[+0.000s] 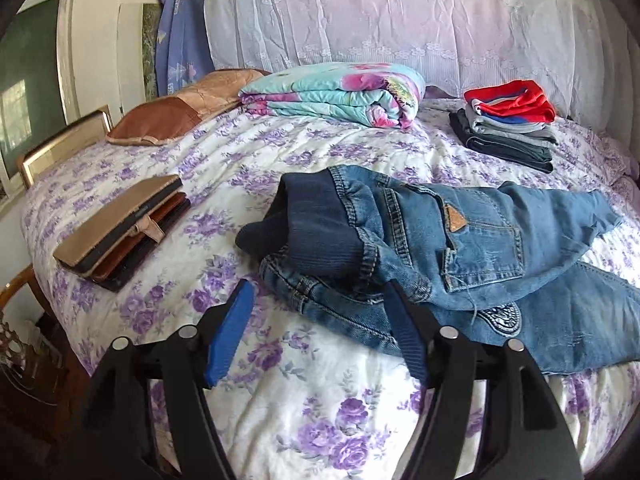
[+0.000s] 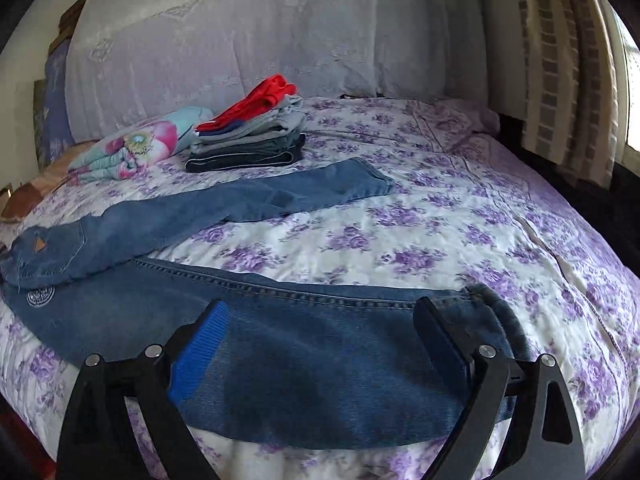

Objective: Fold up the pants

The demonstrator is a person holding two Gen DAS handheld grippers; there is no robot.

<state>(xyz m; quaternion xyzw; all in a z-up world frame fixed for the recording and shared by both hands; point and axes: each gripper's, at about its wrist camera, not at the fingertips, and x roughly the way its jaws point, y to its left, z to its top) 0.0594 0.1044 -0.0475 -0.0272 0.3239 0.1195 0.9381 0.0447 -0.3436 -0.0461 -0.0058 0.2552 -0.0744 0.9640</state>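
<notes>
Blue jeans (image 1: 460, 232) lie crumpled on the purple-flowered bed cover (image 1: 240, 160), with the dark ribbed waistband bunched at the left and a back pocket facing up. My left gripper (image 1: 316, 292) hangs open just in front of the waistband; its right finger overlaps the denim's edge in the view, and nothing is pinched. In the right wrist view the jeans (image 2: 320, 360) have their two legs spread apart, the far leg (image 2: 240, 204) angling toward the back. My right gripper (image 2: 320, 304) stands wide open over the near leg, close to its hem.
At the back of the bed sit a stack of folded clothes (image 1: 508, 128) (image 2: 248, 140) topped with red and a folded floral quilt (image 1: 332, 92) (image 2: 136, 148). Flat brown cases (image 1: 120, 228) lie at the left, with a brown pillow (image 1: 180, 108) behind them. A curtain (image 2: 560, 60) hangs at the right.
</notes>
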